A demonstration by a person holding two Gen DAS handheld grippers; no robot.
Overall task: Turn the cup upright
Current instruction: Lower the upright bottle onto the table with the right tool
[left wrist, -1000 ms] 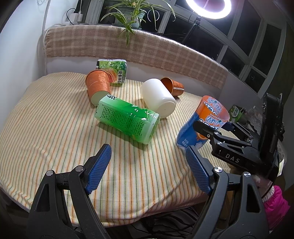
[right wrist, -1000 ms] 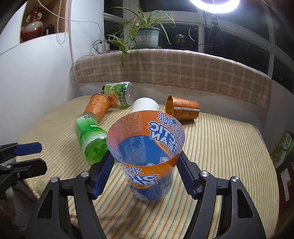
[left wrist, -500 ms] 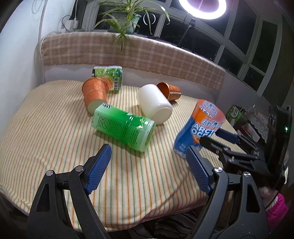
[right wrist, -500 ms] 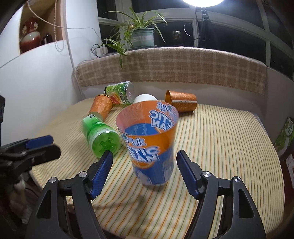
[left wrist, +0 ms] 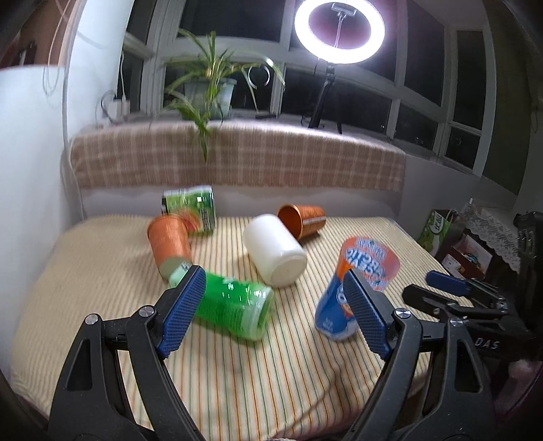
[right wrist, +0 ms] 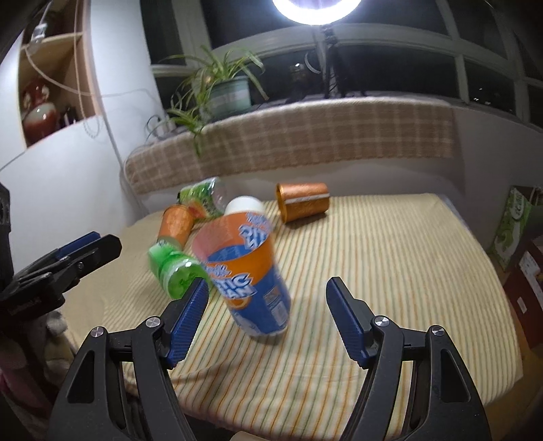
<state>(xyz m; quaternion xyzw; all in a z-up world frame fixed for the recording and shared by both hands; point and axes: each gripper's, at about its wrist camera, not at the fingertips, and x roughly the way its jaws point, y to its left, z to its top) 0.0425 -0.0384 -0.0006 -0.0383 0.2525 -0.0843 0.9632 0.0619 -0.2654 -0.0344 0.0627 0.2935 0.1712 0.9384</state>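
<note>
Striped yellow cloth [right wrist: 390, 257] covers the table, and a bright ring light [left wrist: 339, 30] shines by the dark windows. On the cloth stands the blue and orange cup [right wrist: 251, 274], mouth up and leaning a little, its bottom on the cloth. Nothing holds it.

Just in front of the cup is the right gripper [right wrist: 268, 319]. Its blue fingers [right wrist: 188, 319] are spread wide, one on each side of the cup, and they do not touch it. To the left of the cup is the left gripper [left wrist: 271, 315], spread wide too and holding nothing.

Right beside the cup on its left lies a green bottle [right wrist: 173, 271]. Behind the cup lie a white cup [left wrist: 275, 252], two orange cups [right wrist: 302, 202] [left wrist: 168, 242] and a green carton [left wrist: 191, 208], all on their sides.
</note>
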